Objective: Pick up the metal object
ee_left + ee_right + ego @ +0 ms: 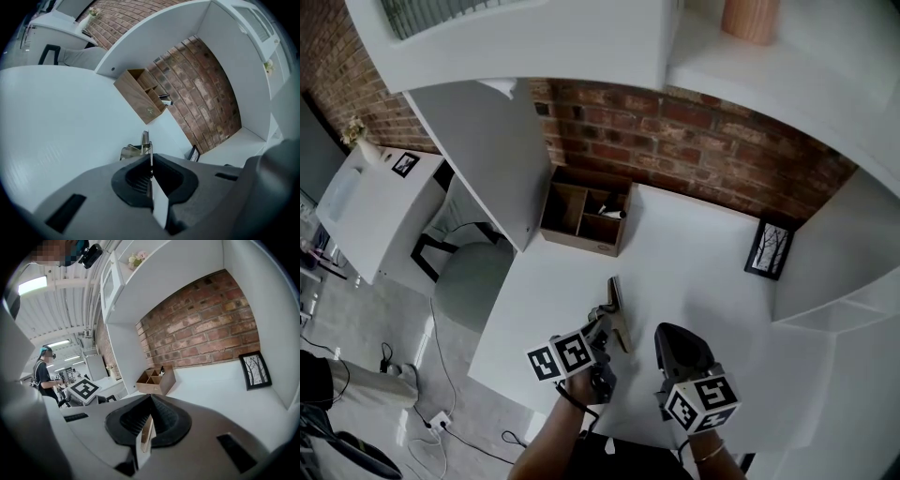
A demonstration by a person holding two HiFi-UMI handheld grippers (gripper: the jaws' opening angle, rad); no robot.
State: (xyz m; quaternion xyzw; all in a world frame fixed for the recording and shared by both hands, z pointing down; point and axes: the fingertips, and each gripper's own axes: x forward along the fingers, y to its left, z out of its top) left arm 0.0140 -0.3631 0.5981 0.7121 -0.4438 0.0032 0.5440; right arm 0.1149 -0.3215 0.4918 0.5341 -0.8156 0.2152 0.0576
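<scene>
A white table (694, 272) stands against a red brick wall (694, 141), with white shelves above it. At the back of the table, touching the wall, is a wooden organizer (581, 217) with open compartments, and one small item stands in the compartment at its right. A black picture frame (769, 249) leans on the wall at the right side. Beside the left edge of the table there is a grey chair (473, 281).

The metal object (618, 314) is in the near middle of the table. It is thin and narrow, and it points toward 12 o'clock. The organizer is at about 11 o'clock from it, well apart, and the picture frame is at 2 o'clock.

The left gripper (602, 330) comes to the metal object from 7 o'clock. In the left gripper view its jaws are closed on the near edge of the thin metal, and the rest of the object sticks out in front of them. Whether the far end lies on the table or is just above it, I cannot tell.

The right gripper (675, 336) is at 4 o'clock from the metal object, near it but not touching. Its jaws are pressed together and they hold nothing. In the right gripper view a person (44, 376) stands far in the room behind.
</scene>
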